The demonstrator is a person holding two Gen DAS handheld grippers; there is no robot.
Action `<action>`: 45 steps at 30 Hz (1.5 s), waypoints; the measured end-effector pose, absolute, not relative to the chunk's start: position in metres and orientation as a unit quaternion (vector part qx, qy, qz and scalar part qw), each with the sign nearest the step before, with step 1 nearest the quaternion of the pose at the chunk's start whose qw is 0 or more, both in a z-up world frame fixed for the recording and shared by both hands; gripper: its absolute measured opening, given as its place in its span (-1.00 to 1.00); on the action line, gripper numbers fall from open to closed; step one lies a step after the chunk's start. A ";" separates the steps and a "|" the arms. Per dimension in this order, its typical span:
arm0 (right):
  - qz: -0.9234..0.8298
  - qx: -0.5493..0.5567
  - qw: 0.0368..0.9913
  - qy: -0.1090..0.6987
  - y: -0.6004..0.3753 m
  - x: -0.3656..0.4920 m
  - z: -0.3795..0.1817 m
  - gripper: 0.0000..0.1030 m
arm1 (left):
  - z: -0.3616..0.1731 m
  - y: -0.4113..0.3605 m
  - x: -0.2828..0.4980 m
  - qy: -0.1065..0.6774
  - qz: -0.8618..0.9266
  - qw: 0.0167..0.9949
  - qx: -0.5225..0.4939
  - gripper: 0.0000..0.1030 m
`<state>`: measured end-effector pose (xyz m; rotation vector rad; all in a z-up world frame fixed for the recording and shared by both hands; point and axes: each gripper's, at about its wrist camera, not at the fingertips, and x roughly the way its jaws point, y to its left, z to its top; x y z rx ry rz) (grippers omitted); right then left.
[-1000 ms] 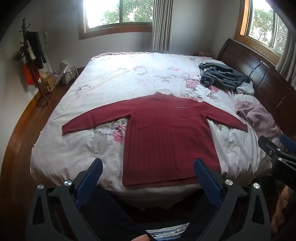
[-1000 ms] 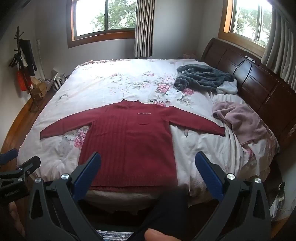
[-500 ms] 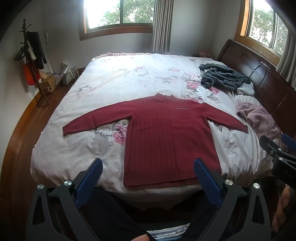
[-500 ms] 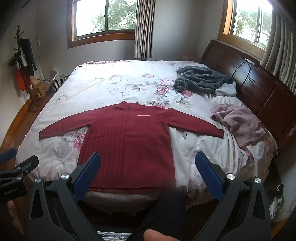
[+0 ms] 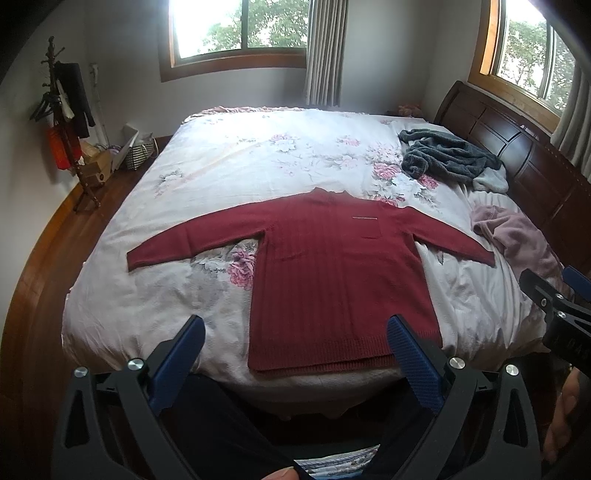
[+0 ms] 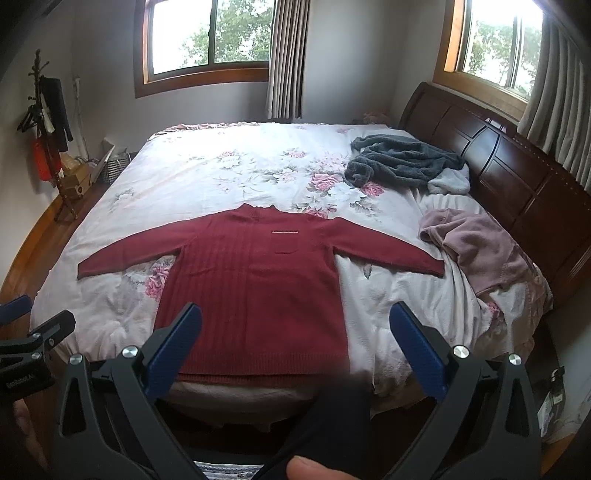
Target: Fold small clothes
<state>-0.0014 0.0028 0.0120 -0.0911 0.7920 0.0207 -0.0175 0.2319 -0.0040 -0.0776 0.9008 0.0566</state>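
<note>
The red sweater [image 5: 332, 280] lies flat on the bed [image 5: 229, 170], sleeves spread. Both the left tongs [image 5: 295, 350] and right tongs [image 6: 295, 347] gape wide, empty. Pinch each cuff cleanly, then fold sleeves inward without rumpling the body.

soft window [image 5: 240, 26] daylight (fisheye-warped edges)

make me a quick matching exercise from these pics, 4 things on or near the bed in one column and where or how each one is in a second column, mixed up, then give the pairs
Things:
1. red sweater
2. grey fleece
3. pink garment
4. coat stand

Places or states:
A. crumpled at the bed's right edge, beside the sweater's sleeve
B. on the floor by the left wall
C. spread flat, sleeves out
D. heaped near the headboard, farther back

Pairs: 1-C, 2-D, 3-A, 4-B
</note>
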 end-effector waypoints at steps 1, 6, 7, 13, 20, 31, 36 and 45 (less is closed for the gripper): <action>0.010 -0.044 0.922 0.386 0.003 -0.001 0.012 0.95 | -0.004 0.232 -0.017 0.435 0.027 0.899 -0.037 0.92; 0.010 -0.044 0.922 0.385 0.003 -0.001 0.013 0.95 | -0.004 0.232 -0.018 0.435 0.027 0.899 -0.037 0.92; 0.010 -0.044 0.922 0.385 0.003 -0.002 0.012 0.95 | -0.004 0.232 -0.018 0.435 0.027 0.899 -0.038 0.92; 0.010 -0.045 0.922 0.385 0.004 -0.002 0.012 0.95 | -0.004 0.232 -0.018 0.435 0.027 0.899 -0.038 0.92; 0.008 -0.044 0.922 0.384 0.002 -0.003 0.012 0.95 | -0.004 0.232 -0.018 0.434 0.027 0.900 -0.038 0.92; 0.008 -0.044 0.923 0.383 0.001 -0.003 0.012 0.95 | -0.004 0.232 -0.018 0.434 0.028 0.900 -0.037 0.92; 0.008 -0.044 0.922 0.384 0.001 -0.004 0.012 0.95 | -0.004 0.232 -0.018 0.434 0.027 0.900 -0.037 0.92; 0.008 -0.044 0.922 0.384 0.001 -0.005 0.011 0.95 | -0.003 0.233 -0.019 0.434 0.027 0.900 -0.037 0.92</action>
